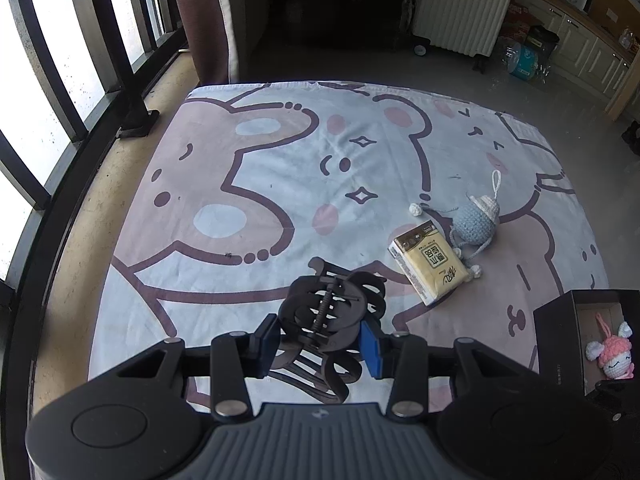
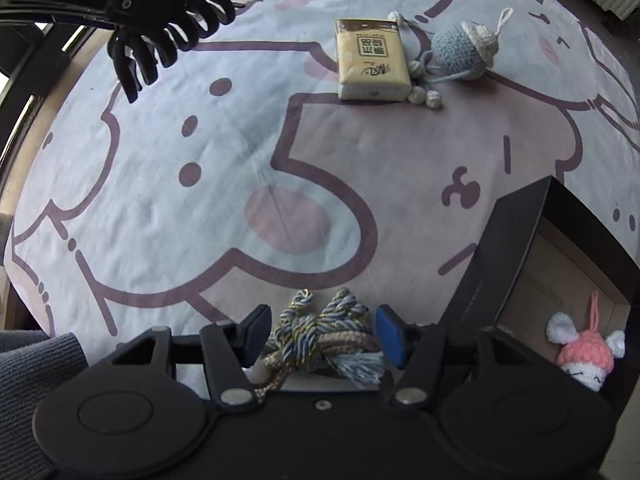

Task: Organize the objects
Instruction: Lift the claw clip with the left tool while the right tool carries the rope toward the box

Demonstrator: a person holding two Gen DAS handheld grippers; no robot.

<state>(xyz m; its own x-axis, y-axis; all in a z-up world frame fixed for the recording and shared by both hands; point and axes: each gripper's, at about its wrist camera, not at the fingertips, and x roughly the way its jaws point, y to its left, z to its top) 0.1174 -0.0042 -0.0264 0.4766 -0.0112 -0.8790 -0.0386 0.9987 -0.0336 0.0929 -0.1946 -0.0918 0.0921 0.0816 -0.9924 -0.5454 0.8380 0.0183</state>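
My left gripper (image 1: 320, 340) is shut on a black hair claw (image 1: 328, 316), held above the cartoon-print cloth (image 1: 280, 184); the same hair claw (image 2: 168, 28) shows at the upper left of the right wrist view. My right gripper (image 2: 322, 320) points down at the cloth, jaws open. A knotted blue, gold and tan cord (image 2: 320, 332) lies between the fingers with small gaps at both pads. To its right stands an open black box (image 2: 500, 248) with a pink crochet bunny (image 2: 584, 354) inside.
A yellow tissue pack (image 2: 372, 60) and a blue crochet toy (image 2: 460, 54) lie side by side toward the cloth's far edge. Window bars (image 1: 60, 92) run along the left, and a white radiator (image 1: 460, 4) stands beyond the cloth. A grey sleeve (image 2: 40, 368) is at the lower left.
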